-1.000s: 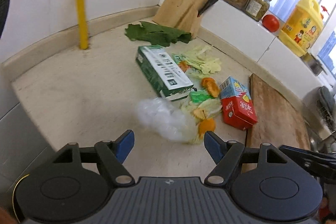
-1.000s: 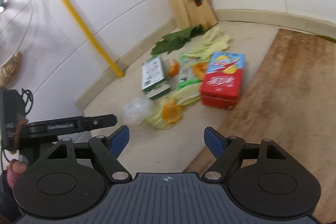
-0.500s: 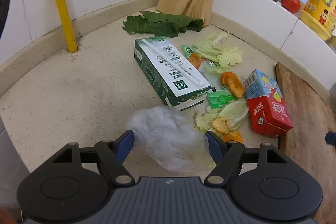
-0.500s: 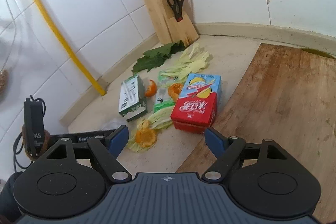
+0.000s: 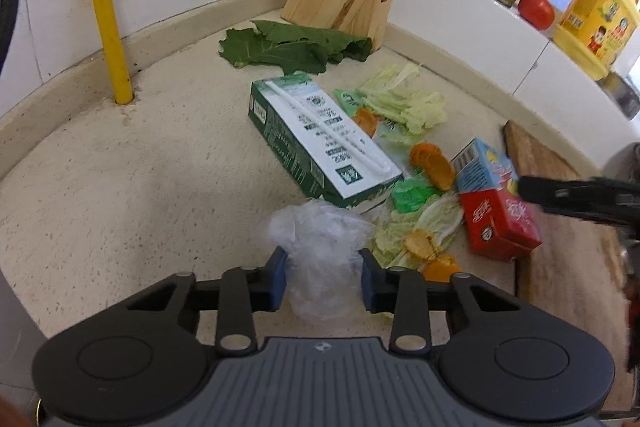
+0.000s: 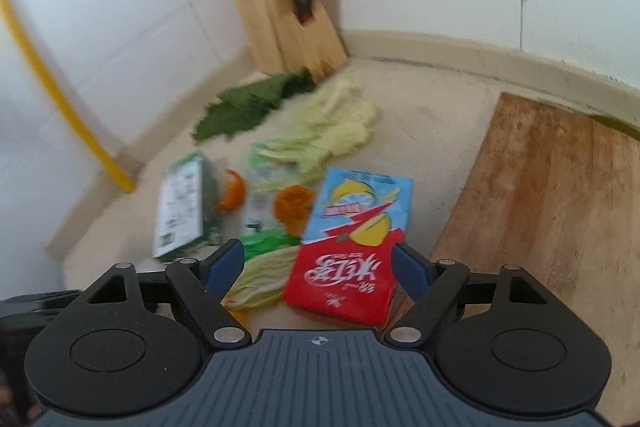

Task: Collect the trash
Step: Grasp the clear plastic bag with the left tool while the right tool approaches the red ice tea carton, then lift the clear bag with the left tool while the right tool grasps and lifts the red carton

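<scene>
Clear plastic bag [image 5: 320,251] pinched in left gripper [image 5: 323,281], red carton [image 6: 348,259] btwn spread right gripper [image 6: 320,267].

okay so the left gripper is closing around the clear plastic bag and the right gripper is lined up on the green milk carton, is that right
Not quite. The left gripper does have the clear plastic bag between its fingers, but the right gripper is lined up on the red and blue juice carton, not the green milk carton. The right wrist view shows the green one off to the left.
</scene>
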`<act>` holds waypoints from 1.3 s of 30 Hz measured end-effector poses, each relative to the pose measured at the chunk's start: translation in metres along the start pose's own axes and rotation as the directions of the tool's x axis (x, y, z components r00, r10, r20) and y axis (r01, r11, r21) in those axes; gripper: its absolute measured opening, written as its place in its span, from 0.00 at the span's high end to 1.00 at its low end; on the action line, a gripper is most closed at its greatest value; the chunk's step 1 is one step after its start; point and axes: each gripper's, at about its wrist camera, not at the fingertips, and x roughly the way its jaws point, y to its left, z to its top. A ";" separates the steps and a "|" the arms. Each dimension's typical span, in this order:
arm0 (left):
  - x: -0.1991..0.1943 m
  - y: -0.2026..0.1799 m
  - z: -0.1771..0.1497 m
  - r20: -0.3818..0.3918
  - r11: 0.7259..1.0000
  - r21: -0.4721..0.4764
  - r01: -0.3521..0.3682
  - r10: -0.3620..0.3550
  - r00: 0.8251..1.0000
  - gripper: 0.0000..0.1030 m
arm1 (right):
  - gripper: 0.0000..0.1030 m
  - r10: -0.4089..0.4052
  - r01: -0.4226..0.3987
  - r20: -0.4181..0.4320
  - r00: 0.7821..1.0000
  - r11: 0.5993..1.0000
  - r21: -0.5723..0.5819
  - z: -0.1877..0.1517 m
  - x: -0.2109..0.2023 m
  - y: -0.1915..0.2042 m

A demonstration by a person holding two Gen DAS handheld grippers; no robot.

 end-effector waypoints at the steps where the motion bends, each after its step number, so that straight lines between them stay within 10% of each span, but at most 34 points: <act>1: 0.000 0.002 0.002 0.001 1.000 -0.002 0.009 -0.009 1.000 0.69 | 0.17 -0.013 0.013 -0.009 1.000 1.000 0.003 0.001 0.006 0.000; 13: 0.008 0.011 0.009 -0.021 0.997 -0.013 0.080 -0.081 0.997 0.70 | 0.27 -0.080 0.083 -0.130 0.988 0.996 0.020 0.003 0.050 -0.001; 39: -0.056 0.005 -0.009 0.066 0.991 -0.113 0.078 -0.070 0.995 0.70 | 0.30 0.214 -0.205 -0.033 0.976 0.964 0.172 -0.027 -0.032 -0.014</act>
